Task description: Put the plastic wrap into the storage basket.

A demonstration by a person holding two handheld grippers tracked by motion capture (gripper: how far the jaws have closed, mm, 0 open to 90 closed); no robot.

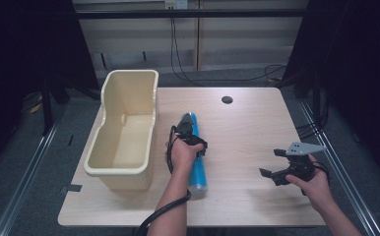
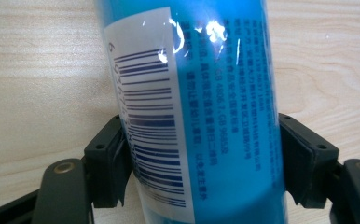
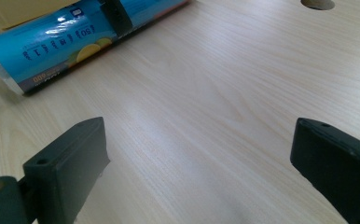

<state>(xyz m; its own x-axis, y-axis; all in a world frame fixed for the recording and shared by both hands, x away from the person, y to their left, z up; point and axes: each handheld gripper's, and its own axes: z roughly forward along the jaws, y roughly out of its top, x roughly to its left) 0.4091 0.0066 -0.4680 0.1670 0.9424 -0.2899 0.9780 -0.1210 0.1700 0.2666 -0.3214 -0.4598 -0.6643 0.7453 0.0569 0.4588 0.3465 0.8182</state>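
Blue roll (image 2: 201,116) clamped in left jaws

glossy plastic-wrapped blue roll (image 2: 201,116) (matt wood table (image 1: 247,142))

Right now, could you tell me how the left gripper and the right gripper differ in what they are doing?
The left gripper has its fingers closed against the blue roll, one on each side; the right gripper stands wide open with nothing between its fingers. The left sits mid-table beside the cream bin; the right is off near the table's right edge, away from the roll. Both are hand-held, low over the wooden table.
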